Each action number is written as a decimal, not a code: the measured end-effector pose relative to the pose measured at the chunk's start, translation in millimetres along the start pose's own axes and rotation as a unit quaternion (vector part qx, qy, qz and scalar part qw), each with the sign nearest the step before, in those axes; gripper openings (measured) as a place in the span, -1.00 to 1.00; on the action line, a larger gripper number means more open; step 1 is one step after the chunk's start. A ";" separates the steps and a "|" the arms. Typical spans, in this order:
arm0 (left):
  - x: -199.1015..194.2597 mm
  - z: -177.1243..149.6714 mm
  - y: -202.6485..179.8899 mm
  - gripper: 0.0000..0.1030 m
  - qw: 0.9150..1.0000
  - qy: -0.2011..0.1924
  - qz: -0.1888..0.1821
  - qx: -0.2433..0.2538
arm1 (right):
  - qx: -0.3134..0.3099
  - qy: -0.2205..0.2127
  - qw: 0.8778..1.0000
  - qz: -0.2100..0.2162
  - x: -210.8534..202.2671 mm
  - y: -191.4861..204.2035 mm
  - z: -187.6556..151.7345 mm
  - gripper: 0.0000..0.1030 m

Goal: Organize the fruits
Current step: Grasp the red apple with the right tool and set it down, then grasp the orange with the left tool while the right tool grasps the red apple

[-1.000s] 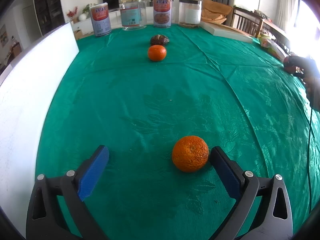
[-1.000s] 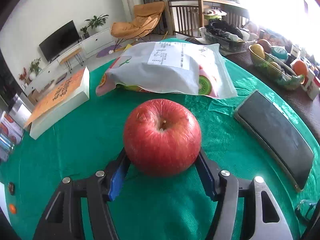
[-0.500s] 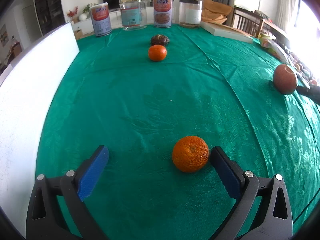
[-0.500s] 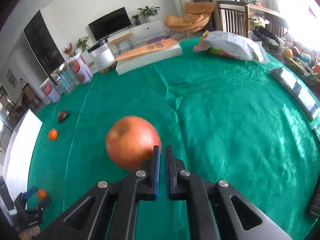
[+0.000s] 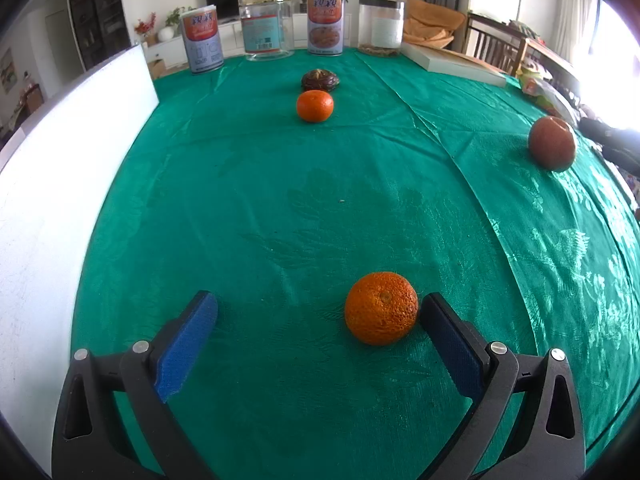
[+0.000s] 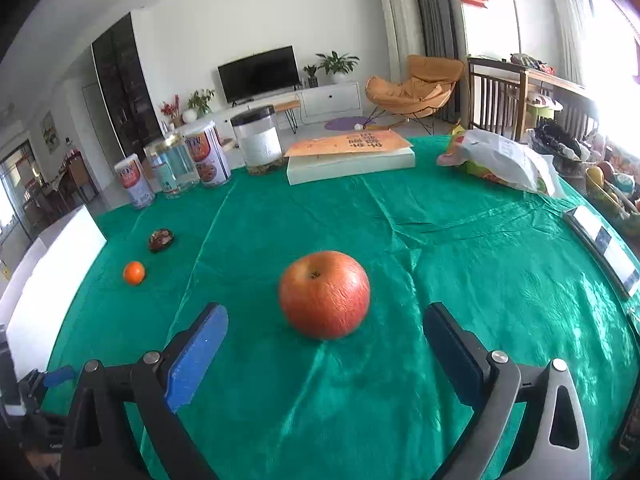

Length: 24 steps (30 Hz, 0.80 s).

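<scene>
Resting on the green tablecloth (image 6: 460, 248), the red apple (image 6: 324, 294) sits free between the wide-spread jaws of the right gripper (image 6: 326, 330), which have just been opening and touch it on neither side. Nearer the left gripper (image 5: 318, 316), equally released, 1 rough orange (image 5: 381, 308) lies just beside the right pad without being squeezed. Farther off, 1 small mandarin (image 5: 315, 106) lies before a dark brown lump (image 5: 320, 80), with 4 jars and cans (image 5: 263, 26) lining the table's far edge.
</scene>
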<state>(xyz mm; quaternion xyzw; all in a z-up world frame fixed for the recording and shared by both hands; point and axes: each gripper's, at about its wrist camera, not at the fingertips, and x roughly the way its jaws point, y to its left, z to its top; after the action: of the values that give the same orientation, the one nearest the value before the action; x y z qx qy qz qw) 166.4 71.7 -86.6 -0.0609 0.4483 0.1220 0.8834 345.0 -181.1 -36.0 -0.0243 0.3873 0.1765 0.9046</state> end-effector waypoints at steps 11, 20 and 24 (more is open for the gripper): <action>0.2 0.1 -0.1 0.98 1.000 0.000 0.000 0.000 | 0.081 0.054 0.995 -0.026 50.7 -16.8 -0.3 0.29; -9.3 -1.5 7.1 0.96 0.996 0.012 -0.090 0.013 | 0.194 0.049 0.966 0.162 -31.8 -26.2 -60.4 0.29; -18.1 -4.0 3.0 0.95 0.992 0.006 -0.118 0.032 | 0.205 0.046 0.959 0.190 -57.4 -20.5 -92.4 0.29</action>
<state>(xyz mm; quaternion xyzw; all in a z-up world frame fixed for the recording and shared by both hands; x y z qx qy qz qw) 152.1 70.8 -74.4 -0.0862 0.4471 0.0021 0.8903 251.4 -234.2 -61.7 0.2279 0.4536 0.2609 0.8211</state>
